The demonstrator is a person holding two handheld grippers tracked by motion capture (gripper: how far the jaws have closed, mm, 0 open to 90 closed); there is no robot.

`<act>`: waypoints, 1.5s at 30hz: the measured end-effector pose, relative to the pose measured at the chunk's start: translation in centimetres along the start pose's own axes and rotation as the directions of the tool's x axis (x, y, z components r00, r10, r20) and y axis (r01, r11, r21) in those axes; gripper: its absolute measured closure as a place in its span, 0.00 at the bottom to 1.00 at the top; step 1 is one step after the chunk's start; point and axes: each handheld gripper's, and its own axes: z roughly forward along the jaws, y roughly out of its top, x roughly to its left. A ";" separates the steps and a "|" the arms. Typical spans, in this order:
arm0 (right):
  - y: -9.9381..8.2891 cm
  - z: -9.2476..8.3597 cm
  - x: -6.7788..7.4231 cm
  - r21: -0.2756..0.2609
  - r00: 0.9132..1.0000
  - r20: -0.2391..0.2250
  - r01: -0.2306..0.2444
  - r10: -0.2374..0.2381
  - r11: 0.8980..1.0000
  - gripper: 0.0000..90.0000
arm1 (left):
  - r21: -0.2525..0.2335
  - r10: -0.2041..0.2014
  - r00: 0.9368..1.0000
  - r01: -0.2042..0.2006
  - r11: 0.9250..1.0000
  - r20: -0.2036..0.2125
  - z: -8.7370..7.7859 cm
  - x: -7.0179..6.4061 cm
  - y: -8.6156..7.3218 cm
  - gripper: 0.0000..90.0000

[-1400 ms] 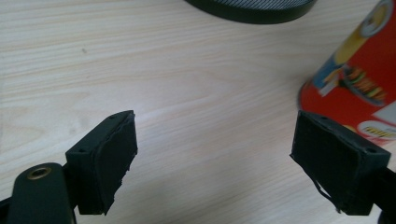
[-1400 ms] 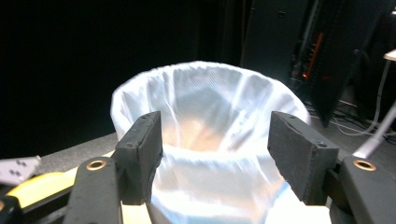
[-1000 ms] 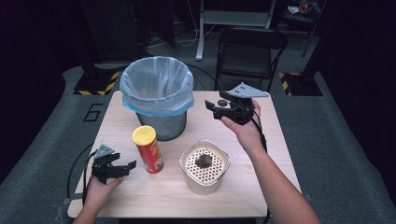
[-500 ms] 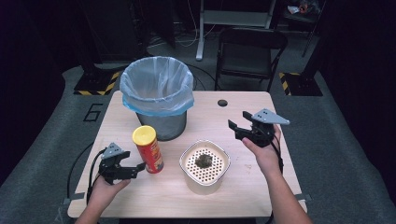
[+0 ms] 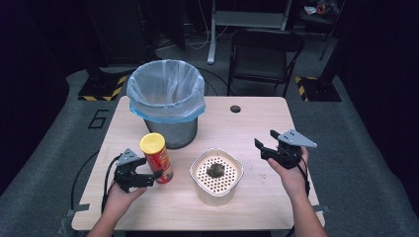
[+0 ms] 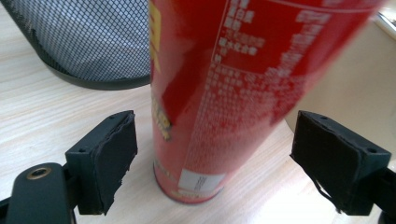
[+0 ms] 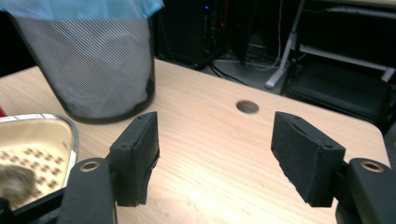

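closing on the chip can, low and square

high view: the red chip can (image 5: 158,159) with its yellow lid stands upright at the near left of the table (image 5: 232,123), just in front of the mesh bin (image 5: 167,101) with its blue liner. the left gripper (image 5: 148,174) sits at the can's near-left side, jaws spread around its lower part. the right gripper (image 5: 265,144) hovers at the near right, jaws apart and empty, beside the cream strainer tub (image 5: 216,176) that holds a dark clump.

left gripper view: the can (image 6: 224,93) rises between the two pads (image 6: 109,158), with a gap on each side, so nothing is pinched yet. the can leans in this view, and the grip looks near its base. a good close would come with the can centred between the pads, so it isn't pushed over toward the tub.

right gripper view: the right gripper (image 7: 215,161) is open over bare wood, with the bin (image 7: 93,65) far left and the tub's rim (image 7: 70,135) near left. keeping it clear of the can's path seems wise.
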 end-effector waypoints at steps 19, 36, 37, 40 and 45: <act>-5.7 1.0 -1.6 0.129 0.998 0.047 -0.050 0.044 0.990 0.36 | -0.018 0.047 0.998 -0.047 0.999 -0.034 1.7 -0.3 -0.4 0.25; -8.9 2.5 -2.7 0.188 0.996 0.075 -0.070 0.057 0.980 0.35 | -0.027 0.087 0.996 -0.088 0.996 -0.032 -1.9 -1.1 2.6 0.26; -9.0 2.6 -2.7 0.191 0.995 0.074 -0.073 0.060 0.979 0.35 | -0.027 0.087 0.996 -0.088 0.996 -0.032 -1.9 -1.1 2.6 0.26; -9.1 2.7 -2.7 0.192 0.996 0.073 -0.073 0.060 0.979 0.35 | -0.031 0.068 0.998 -0.069 0.997 -0.018 -3.0 -1.2 3.7 0.26; -9.5 2.8 -2.8 0.200 0.995 0.074 -0.083 0.069 0.976 0.35 | -0.024 0.083 0.996 -0.084 0.996 -0.020 -4.4 -1.5 5.7 0.26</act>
